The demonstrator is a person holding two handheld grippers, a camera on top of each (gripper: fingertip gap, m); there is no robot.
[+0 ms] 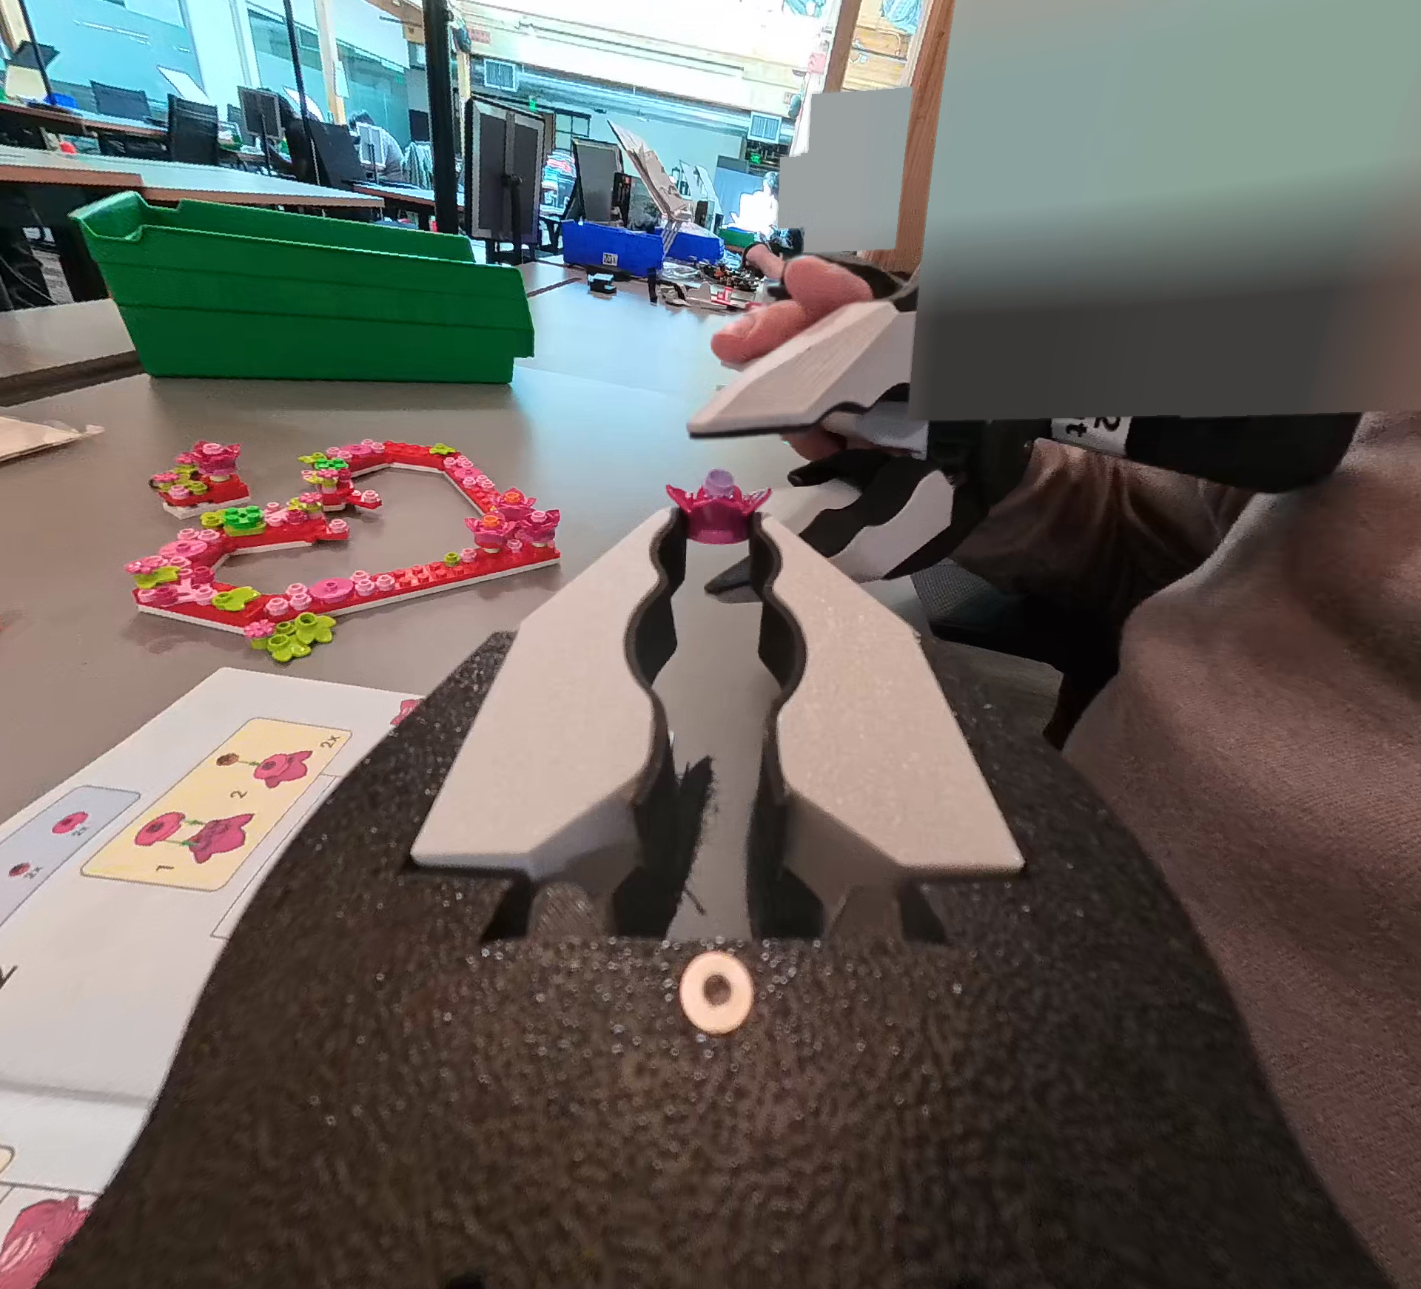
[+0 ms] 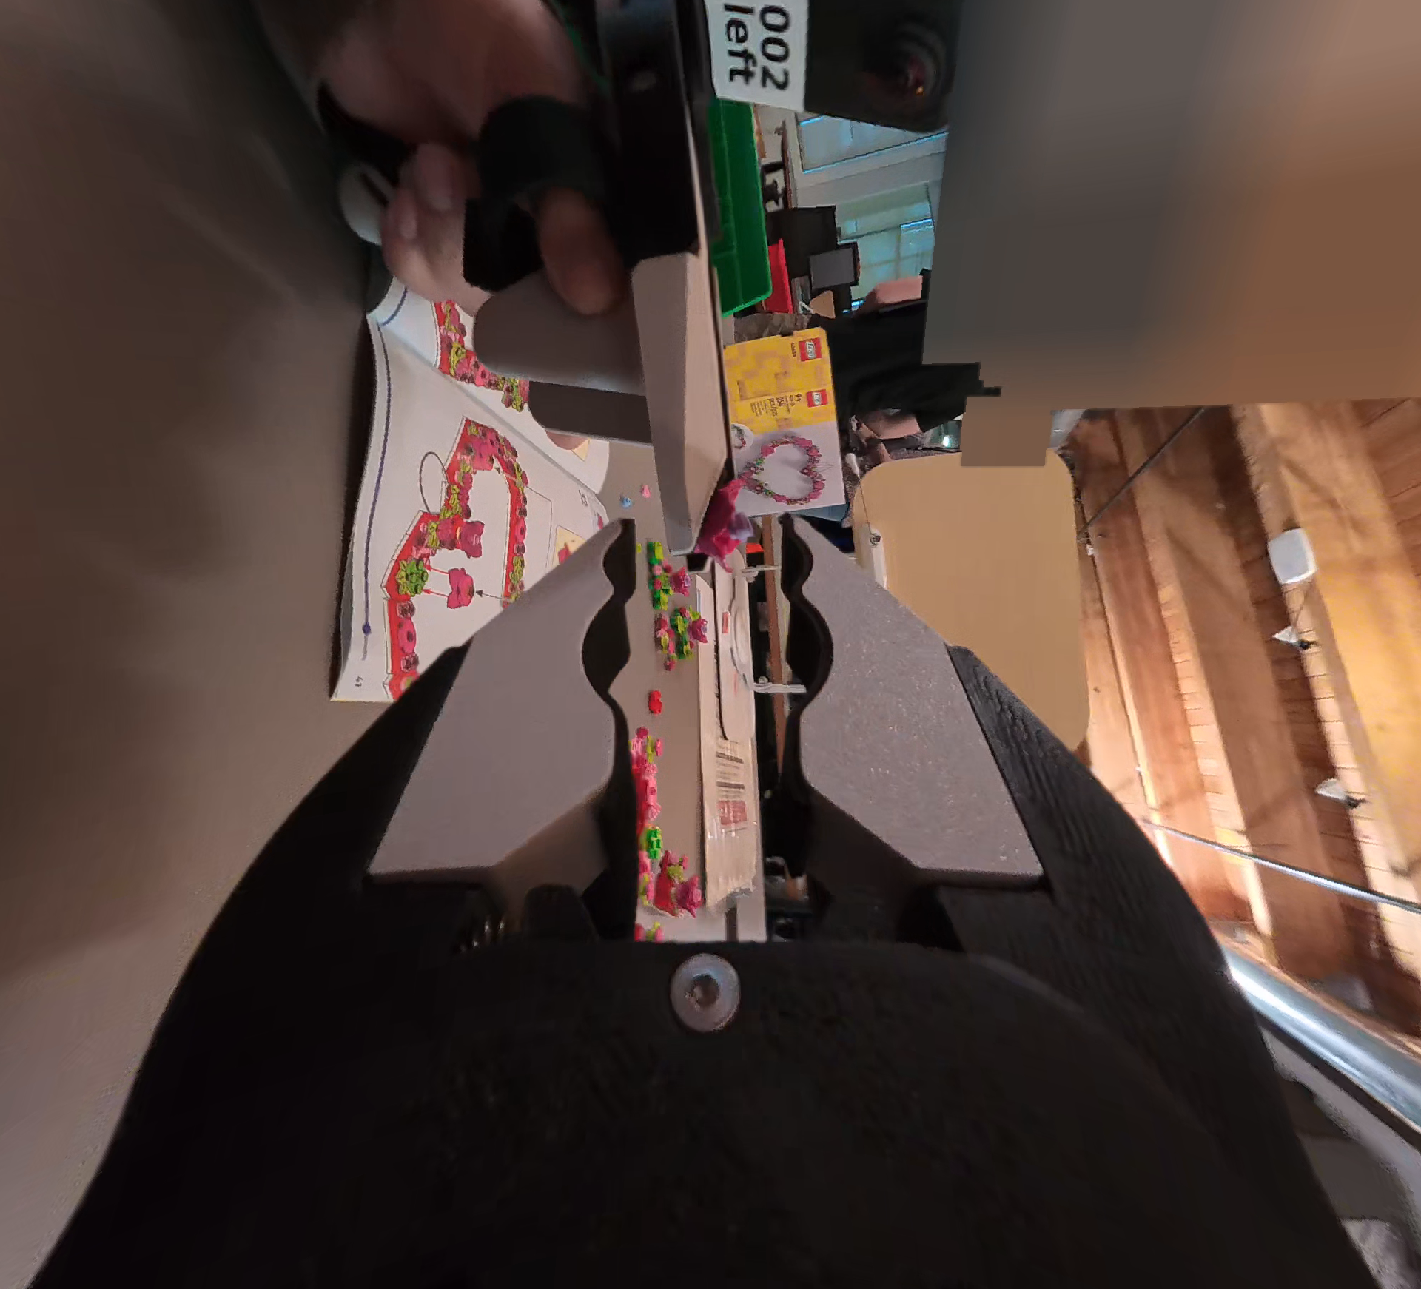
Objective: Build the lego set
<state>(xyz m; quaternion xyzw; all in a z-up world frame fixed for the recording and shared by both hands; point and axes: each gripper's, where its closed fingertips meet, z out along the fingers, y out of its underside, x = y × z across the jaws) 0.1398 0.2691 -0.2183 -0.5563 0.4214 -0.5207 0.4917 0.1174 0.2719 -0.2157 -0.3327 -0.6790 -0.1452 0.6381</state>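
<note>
My left gripper (image 1: 716,539) is shut on a small magenta flower piece (image 1: 717,514) with a lavender stud on top, held at its fingertips above the table. My right gripper (image 2: 703,531) is open, turned sideways, its fingertips on either side of that flower (image 2: 724,523) without touching it. One of its fingers (image 1: 792,376) shows in the left wrist view. A red heart-shaped lego frame (image 1: 400,575) with pink and green flowers lies on the grey table, with a small separate red section (image 1: 201,479) beside it.
An open instruction booklet (image 1: 154,829) lies at the near left, also in the right wrist view (image 2: 446,522). Stacked green bins (image 1: 307,299) stand behind the frame. The lego box (image 2: 784,422), loose flower pieces (image 2: 673,610) and a plastic bag (image 2: 727,814) are on the table. My left and right fingertips are right by each other. The small separate red section (image 1: 201,479) is about equally far from each gripper, around 30 cm. It turns up in the right wrist view (image 2: 680,880) as well.
</note>
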